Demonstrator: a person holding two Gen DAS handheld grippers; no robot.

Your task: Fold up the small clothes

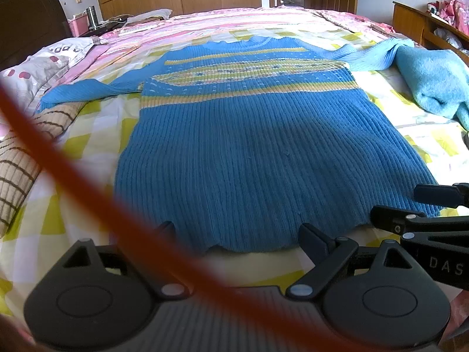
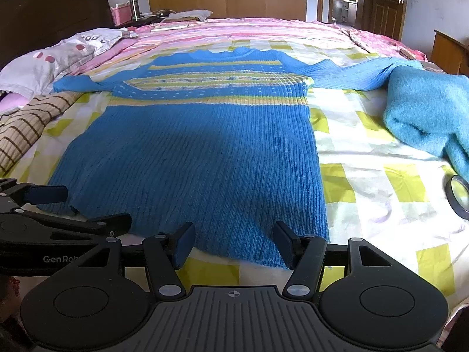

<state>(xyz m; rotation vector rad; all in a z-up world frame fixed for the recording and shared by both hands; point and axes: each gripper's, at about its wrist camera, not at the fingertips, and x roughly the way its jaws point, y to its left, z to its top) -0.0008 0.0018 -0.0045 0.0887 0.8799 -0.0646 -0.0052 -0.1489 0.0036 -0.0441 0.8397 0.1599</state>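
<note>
You have one blue ribbed sweater spread flat on the bed, hem nearest you, both sleeves out to left and right. One fuzzy teal garment lies on the right sleeve's end. Your left gripper and right gripper both stand wide apart, empty, at the hem. Checked sheet lies bare to the right of the sweater. A blurred red strap hides the left gripper's left finger. A black ring is cut off at the right edge.
</note>
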